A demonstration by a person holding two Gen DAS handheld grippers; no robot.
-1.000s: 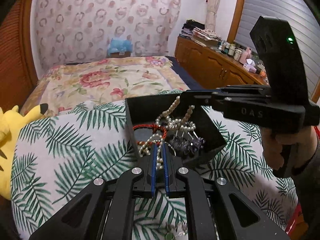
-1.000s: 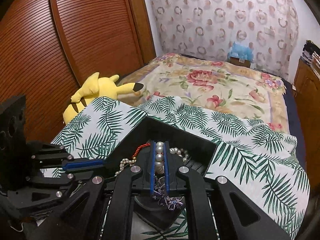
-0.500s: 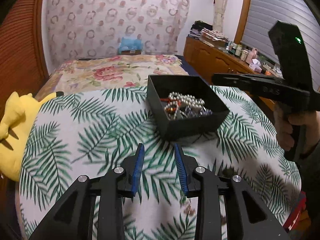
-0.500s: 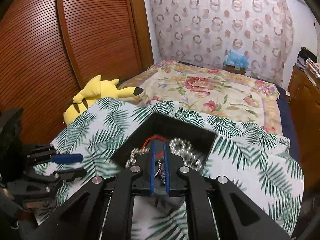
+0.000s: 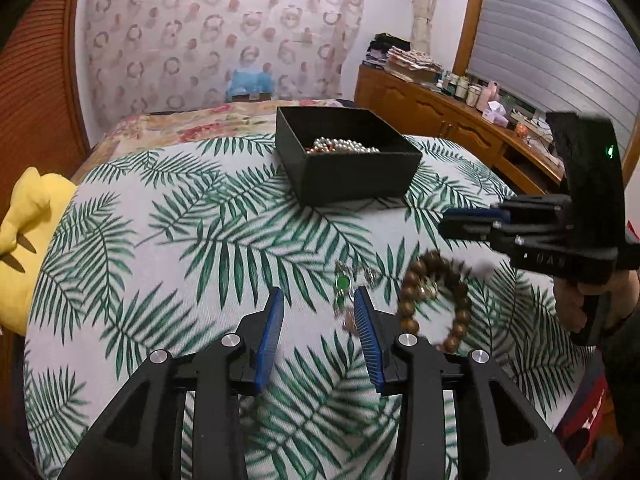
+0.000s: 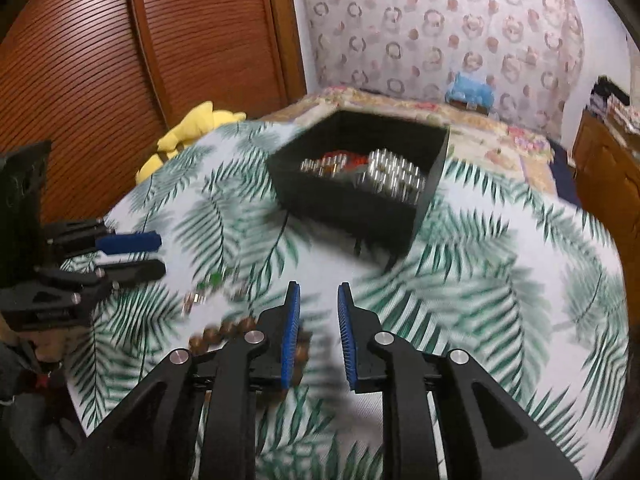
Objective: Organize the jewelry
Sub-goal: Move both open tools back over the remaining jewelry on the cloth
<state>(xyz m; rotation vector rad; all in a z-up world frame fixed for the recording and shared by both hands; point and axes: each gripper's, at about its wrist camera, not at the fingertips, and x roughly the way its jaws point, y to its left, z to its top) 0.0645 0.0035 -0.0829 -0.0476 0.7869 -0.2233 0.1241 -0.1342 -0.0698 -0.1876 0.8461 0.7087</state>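
Note:
A black open box (image 5: 348, 164) (image 6: 360, 200) stands on the palm-leaf cloth and holds pearl strands (image 5: 344, 146) and a red cord piece. My left gripper (image 5: 318, 312) is open and empty, low over the cloth near the front. A green-stone earring or pendant (image 5: 342, 284) lies just ahead of its right finger. A brown wooden bead bracelet (image 5: 436, 300) (image 6: 224, 332) lies to its right. My right gripper (image 6: 318, 308) is open and empty, and also shows in the left wrist view (image 5: 472, 220), above the bracelet.
A yellow plush toy (image 5: 24, 232) (image 6: 188, 132) lies at the cloth's left edge. A flowered bedspread (image 5: 192, 124) lies behind the box. A wooden sideboard (image 5: 440, 116) with bottles stands at the right. A wooden slatted wardrobe (image 6: 120, 60) is at the left.
Both grippers let go of the pearls in the box, pulled back toward the near edge and opened. The bracelet and green piece have come into view.

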